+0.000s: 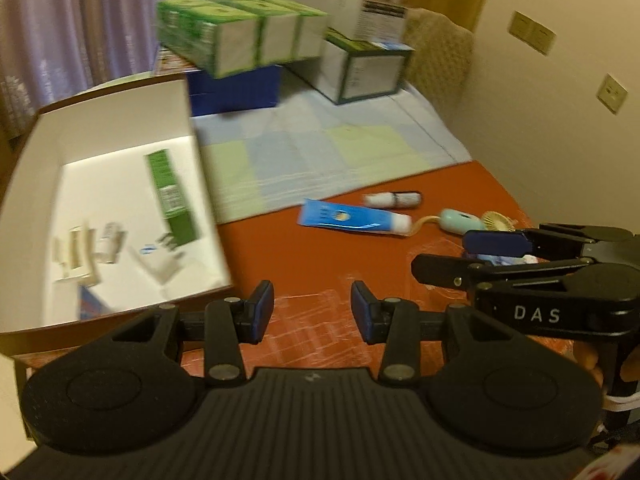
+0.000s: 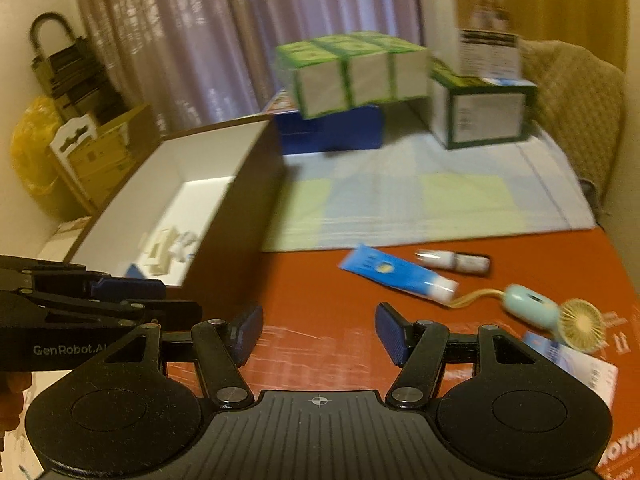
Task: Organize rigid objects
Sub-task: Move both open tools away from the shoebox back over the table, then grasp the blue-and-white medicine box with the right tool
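Observation:
A blue tube [image 1: 354, 218] [image 2: 396, 274], a small white and dark bottle [image 1: 394, 199] [image 2: 454, 260] and a mint hand fan [image 1: 474, 220] [image 2: 556, 312] lie on the red table [image 1: 320, 264]. A white open box [image 1: 120, 184] [image 2: 180, 184] at the left holds a green carton [image 1: 170, 196] and several small items. My left gripper [image 1: 312, 312] is open and empty beside the box's near corner. My right gripper [image 2: 316, 334] is open and empty above the bare table, short of the tube. Each gripper shows in the other's view, the right one [image 1: 452, 256] and the left one [image 2: 172, 300].
Green and white cartons [image 1: 240, 36] [image 2: 352, 74] sit on a blue box [image 1: 236, 88] at the back, with another carton [image 1: 366, 68] [image 2: 484, 112] to the right. A pale checked cloth [image 1: 320, 148] covers the far table. A paper packet [image 2: 576, 364] lies near the fan.

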`<state>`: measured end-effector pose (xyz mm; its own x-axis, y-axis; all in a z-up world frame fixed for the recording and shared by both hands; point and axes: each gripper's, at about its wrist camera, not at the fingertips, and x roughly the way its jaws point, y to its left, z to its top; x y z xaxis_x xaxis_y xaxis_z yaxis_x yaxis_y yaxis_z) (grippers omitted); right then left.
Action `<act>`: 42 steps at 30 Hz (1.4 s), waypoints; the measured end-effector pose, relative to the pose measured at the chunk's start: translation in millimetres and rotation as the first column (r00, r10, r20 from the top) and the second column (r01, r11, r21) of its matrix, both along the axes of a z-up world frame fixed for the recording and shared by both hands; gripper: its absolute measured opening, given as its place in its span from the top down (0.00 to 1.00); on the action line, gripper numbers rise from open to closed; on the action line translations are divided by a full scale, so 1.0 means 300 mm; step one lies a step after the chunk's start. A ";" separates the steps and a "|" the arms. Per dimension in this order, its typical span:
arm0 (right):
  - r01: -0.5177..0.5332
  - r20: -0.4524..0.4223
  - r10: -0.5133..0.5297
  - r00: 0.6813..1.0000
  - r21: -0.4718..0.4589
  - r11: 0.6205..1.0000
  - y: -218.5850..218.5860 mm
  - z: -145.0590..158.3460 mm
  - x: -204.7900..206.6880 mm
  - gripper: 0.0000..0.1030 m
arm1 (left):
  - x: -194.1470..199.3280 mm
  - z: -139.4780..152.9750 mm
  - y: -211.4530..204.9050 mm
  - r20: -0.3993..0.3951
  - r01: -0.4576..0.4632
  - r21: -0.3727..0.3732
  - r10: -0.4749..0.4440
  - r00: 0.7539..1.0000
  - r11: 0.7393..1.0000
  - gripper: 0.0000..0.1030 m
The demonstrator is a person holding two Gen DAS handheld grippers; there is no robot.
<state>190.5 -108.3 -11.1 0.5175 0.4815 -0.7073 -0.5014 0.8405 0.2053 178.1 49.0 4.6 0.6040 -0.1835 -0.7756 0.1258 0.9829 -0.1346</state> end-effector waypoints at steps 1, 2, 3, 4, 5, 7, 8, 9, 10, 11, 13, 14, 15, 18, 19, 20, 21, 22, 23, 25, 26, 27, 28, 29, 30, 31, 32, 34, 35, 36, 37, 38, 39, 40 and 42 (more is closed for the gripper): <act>0.014 -0.002 -0.014 1.000 0.000 1.000 -0.026 0.000 0.003 0.42 | 0.004 -0.005 -0.019 -0.003 0.009 0.000 -0.009 1.000 1.000 0.63; 0.028 -0.004 -0.028 1.000 0.000 1.000 -0.051 0.000 0.004 0.42 | 0.010 -0.011 -0.042 -0.007 0.020 0.001 -0.020 1.000 1.000 0.63; 0.045 -0.008 -0.045 0.999 0.000 0.999 -0.081 -0.003 0.007 0.42 | 0.016 -0.018 -0.063 -0.012 0.029 0.003 -0.029 1.000 1.000 0.63; 0.059 -0.012 -0.059 0.998 -0.002 0.998 -0.107 -0.005 0.010 0.42 | 0.020 -0.026 -0.084 -0.017 0.038 0.003 -0.038 0.999 0.999 0.63; 0.077 -0.017 -0.078 0.997 -0.004 0.997 -0.137 -0.009 0.014 0.42 | 0.026 -0.033 -0.103 -0.022 0.045 0.004 -0.045 0.999 0.999 0.63; 0.111 -0.028 -0.111 0.993 -0.012 0.994 -0.193 -0.018 0.022 0.42 | 0.034 -0.047 -0.138 -0.032 0.057 0.004 -0.056 0.998 0.998 0.63; 0.129 -0.034 -0.129 0.991 -0.017 0.992 -0.223 -0.024 0.027 0.42 | 0.040 -0.056 -0.153 -0.038 0.061 0.005 -0.061 0.997 0.998 0.63; 0.145 -0.039 -0.146 0.989 -0.023 0.989 -0.253 -0.030 0.031 0.42 | 0.046 -0.064 -0.167 -0.044 0.064 0.006 -0.064 0.997 0.998 0.63; 0.159 -0.044 -0.160 0.986 -0.028 0.987 -0.278 -0.037 0.036 0.42 | 0.054 -0.073 -0.183 -0.050 0.068 0.007 -0.068 0.996 0.998 0.63; 0.173 -0.049 -0.174 0.984 -0.034 0.984 -0.303 -0.043 0.041 0.42 | 0.061 -0.081 -0.198 -0.055 0.072 0.007 -0.071 0.996 0.997 0.63; 0.198 -0.058 -0.200 0.978 -0.047 0.979 -0.354 -0.056 0.051 0.42 | 0.072 -0.095 -0.222 -0.063 0.074 0.007 -0.073 0.995 0.997 0.63; 0.209 -0.063 -0.213 0.975 -0.054 0.976 -0.379 -0.062 0.057 0.42 | 0.079 -0.103 -0.234 -0.067 0.074 0.008 -0.073 0.995 0.997 0.63; 0.218 -0.068 -0.222 0.973 -0.059 0.974 -0.401 -0.069 0.063 0.42 | 0.086 -0.110 -0.246 -0.072 0.075 0.009 -0.074 0.995 0.997 0.63; 0.240 -0.079 -0.245 0.966 -0.074 0.968 -0.457 -0.087 0.081 0.42 | 0.104 -0.127 -0.278 -0.082 0.075 0.009 -0.074 0.994 0.997 0.63; 0.246 -0.082 -0.252 0.964 -0.079 0.966 -0.474 -0.092 0.088 0.42 | 0.111 -0.133 -0.289 -0.085 0.075 0.009 -0.074 0.994 0.997 0.63; 0.252 -0.085 -0.259 0.962 -0.082 0.964 -0.484 -0.098 0.096 0.42 | 0.117 -0.139 -0.299 -0.088 0.074 0.009 -0.073 0.993 0.997 0.63; 0.257 -0.088 -0.264 0.960 -0.084 0.963 -0.499 -0.104 0.106 0.42 | 0.123 -0.145 -0.307 -0.091 0.072 0.008 -0.071 0.993 0.997 0.63; 0.260 -0.089 -0.267 0.959 -0.086 0.962 -0.512 -0.108 0.114 0.42 | 0.129 -0.153 -0.317 -0.097 0.071 0.009 -0.069 0.993 0.997 0.63; 0.262 -0.091 -0.269 0.959 -0.088 0.961 -0.524 -0.113 0.123 0.42 | 0.135 -0.160 -0.325 -0.102 0.069 0.011 -0.068 0.992 0.998 0.63; 0.265 -0.095 -0.274 0.957 -0.094 0.960 -0.548 -0.126 0.144 0.42 | 0.144 -0.173 -0.336 -0.112 0.064 0.012 -0.062 0.992 0.998 0.63; 0.267 -0.098 -0.276 0.956 -0.096 0.959 -0.559 -0.133 0.157 0.42 | 0.149 -0.181 -0.340 -0.117 0.060 0.013 -0.058 0.991 0.998 0.63; 0.268 -0.100 -0.277 0.956 -0.097 0.959 -0.569 -0.141 0.168 0.42 | 0.153 -0.187 -0.343 -0.122 0.055 0.014 -0.053 0.991 0.998 0.63; 0.270 -0.103 -0.280 0.954 -0.099 0.958 -0.581 -0.150 0.182 0.42 | 0.155 -0.192 -0.345 -0.125 0.050 0.015 -0.048 0.991 0.999 0.63; 0.274 -0.105 -0.284 0.953 -0.102 0.956 -0.593 -0.160 0.195 0.42 | 0.157 -0.196 -0.346 -0.127 0.044 0.017 -0.042 0.991 0.999 0.63; 0.278 -0.107 -0.289 0.951 -0.105 0.955 -0.605 -0.169 0.210 0.42 | 0.158 -0.200 -0.345 -0.129 0.038 0.019 -0.035 0.991 0.999 0.63; 0.281 -0.107 -0.292 0.950 -0.105 0.954 -0.616 -0.177 0.223 0.42 | 0.160 -0.204 -0.343 -0.131 0.030 0.021 -0.027 0.991 0.999 0.63; 0.284 -0.107 -0.294 0.950 -0.102 0.953 -0.626 -0.185 0.236 0.42 | 0.160 -0.207 -0.341 -0.134 0.024 0.022 -0.021 0.991 0.999 0.63; 0.295 -0.108 -0.305 0.946 -0.096 0.951 -0.648 -0.203 0.265 0.42 | 0.160 -0.215 -0.336 -0.142 0.011 0.027 -0.007 0.990 1.000 0.63; 0.299 -0.108 -0.308 0.945 -0.090 0.950 -0.659 -0.211 0.277 0.42 | 0.159 -0.218 -0.332 -0.146 0.007 0.030 -0.002 0.989 1.000 0.63; 0.302 -0.111 -0.310 0.944 -0.082 0.950 -0.666 -0.219 0.288 0.42 | 0.157 -0.220 -0.328 -0.148 0.003 0.032 0.002 0.989 0.999 0.63; 0.303 -0.120 -0.310 0.943 -0.074 0.950 -0.673 -0.228 0.297 0.42 | 0.155 -0.222 -0.324 -0.151 0.000 0.034 0.005 0.989 0.999 0.63; 0.302 -0.132 -0.308 0.942 -0.066 0.951 -0.679 -0.236 0.304 0.42 | 0.153 -0.224 -0.319 -0.152 -0.002 0.035 0.007 0.988 0.999 0.63; 0.300 -0.143 -0.305 0.942 -0.057 0.952 -0.685 -0.242 0.309 0.42 | 0.152 -0.225 -0.315 -0.153 -0.004 0.035 0.009 0.988 0.999 0.63; 0.298 -0.155 -0.301 0.941 -0.047 0.954 -0.689 -0.249 0.309 0.42 | 0.151 -0.227 -0.310 -0.155 -0.005 0.037 0.010 0.988 0.999 0.63; 0.292 -0.175 -0.294 0.940 -0.038 0.956 -0.690 -0.255 0.297 0.42 | 0.147 -0.228 -0.303 -0.156 -0.006 0.037 0.012 0.988 0.999 0.63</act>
